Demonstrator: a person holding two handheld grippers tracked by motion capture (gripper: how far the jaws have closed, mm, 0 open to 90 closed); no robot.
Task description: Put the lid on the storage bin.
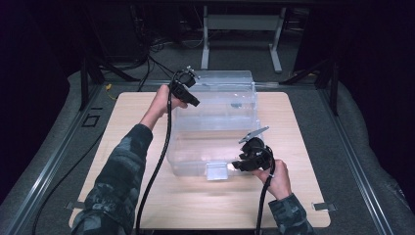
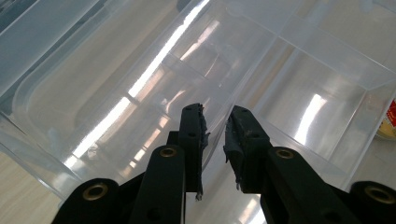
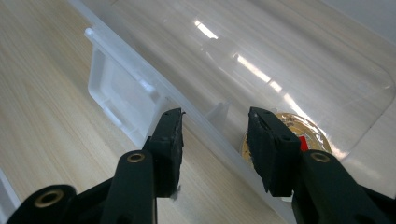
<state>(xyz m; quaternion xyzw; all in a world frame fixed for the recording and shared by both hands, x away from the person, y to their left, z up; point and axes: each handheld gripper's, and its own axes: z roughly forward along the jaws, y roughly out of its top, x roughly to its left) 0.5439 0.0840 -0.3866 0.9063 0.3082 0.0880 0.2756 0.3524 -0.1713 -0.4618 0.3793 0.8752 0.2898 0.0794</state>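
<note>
A large clear plastic bin (image 1: 215, 127) stands open on the wooden table (image 1: 147, 196). My left gripper (image 1: 195, 102) is at the bin's far left corner. In the left gripper view its jaws (image 2: 215, 123) stand close together, with the bin's thin clear wall (image 2: 140, 84) between the pads. My right gripper (image 1: 235, 165) is at the near rim, right of the white latch (image 1: 217, 171). Its jaws (image 3: 215, 126) straddle the rim (image 3: 201, 116) with a gap on each side. A round gold tin with a red mark (image 3: 292, 130) lies inside the bin behind the right jaw.
The same gold tin peeks in at the right edge of the left gripper view (image 2: 387, 121). The latch (image 3: 116, 88) sticks out from the rim toward the bare tabletop. Cables trail from both grippers over the near table edge. A metal frame stands behind the table (image 1: 242, 24).
</note>
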